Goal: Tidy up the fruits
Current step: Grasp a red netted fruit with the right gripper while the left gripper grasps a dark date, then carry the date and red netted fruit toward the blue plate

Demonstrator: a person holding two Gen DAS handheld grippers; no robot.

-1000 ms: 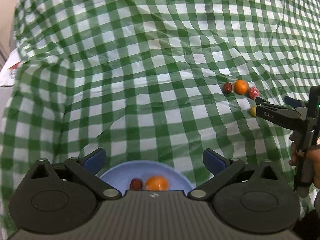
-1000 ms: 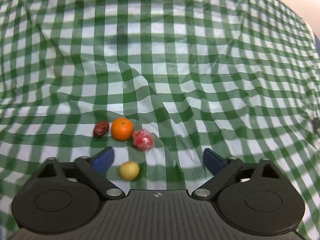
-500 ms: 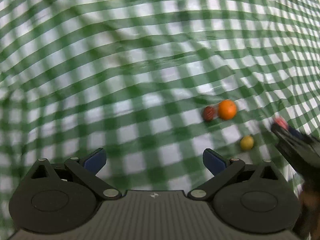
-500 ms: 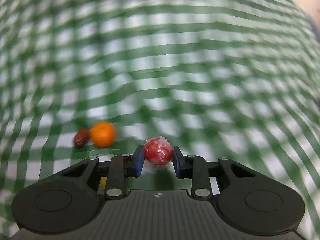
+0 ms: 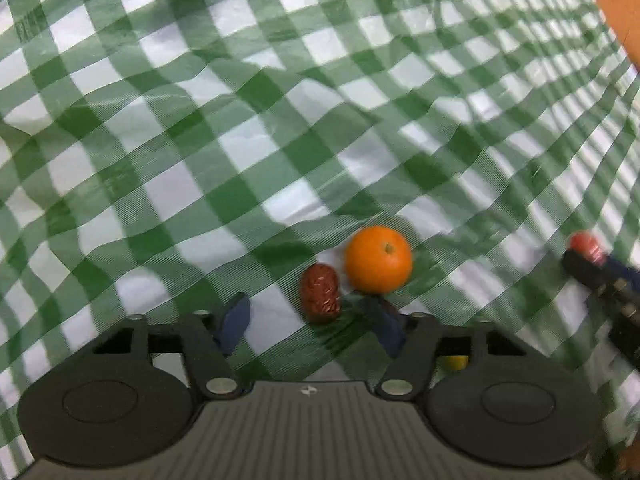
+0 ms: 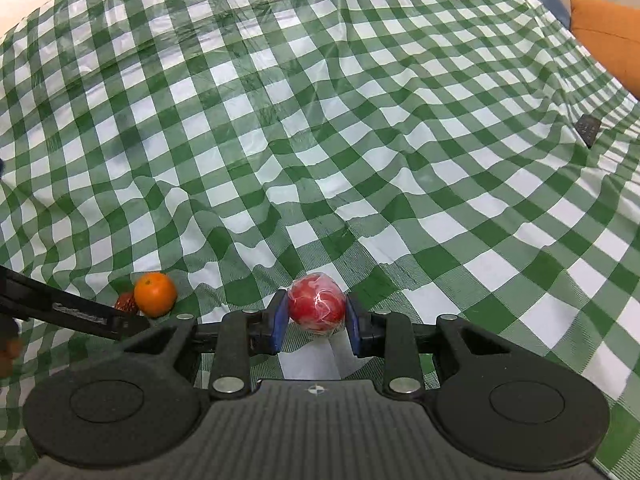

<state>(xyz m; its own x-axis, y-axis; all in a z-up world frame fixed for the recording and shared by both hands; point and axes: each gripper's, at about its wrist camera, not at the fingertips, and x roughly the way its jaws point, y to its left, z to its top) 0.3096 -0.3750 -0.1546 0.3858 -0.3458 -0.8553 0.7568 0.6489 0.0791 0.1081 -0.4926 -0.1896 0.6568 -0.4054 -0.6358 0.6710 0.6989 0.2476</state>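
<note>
In the left wrist view my left gripper (image 5: 310, 324) is open, its fingers on either side of a dark red date (image 5: 320, 293) on the checked cloth. An orange (image 5: 378, 259) lies just beyond the right finger. A small yellow fruit (image 5: 453, 361) peeks out behind the gripper body. My right gripper (image 6: 316, 316) is shut on a red plastic-wrapped fruit (image 6: 317, 308), held above the cloth; it shows at the right edge of the left view (image 5: 585, 243). The right view also shows the orange (image 6: 155, 294), the date (image 6: 125, 301) and the left gripper's finger (image 6: 80, 314).
A green-and-white checked tablecloth (image 6: 320, 120) covers the whole wrinkled surface. An orange cushion (image 6: 608, 36) sits at the far right edge. A small dark object (image 6: 588, 129) lies on the cloth at the right.
My right gripper closed on the red wrapped fruit and lifted it. My left gripper moved from the blue plate to the date and narrowed its opening.
</note>
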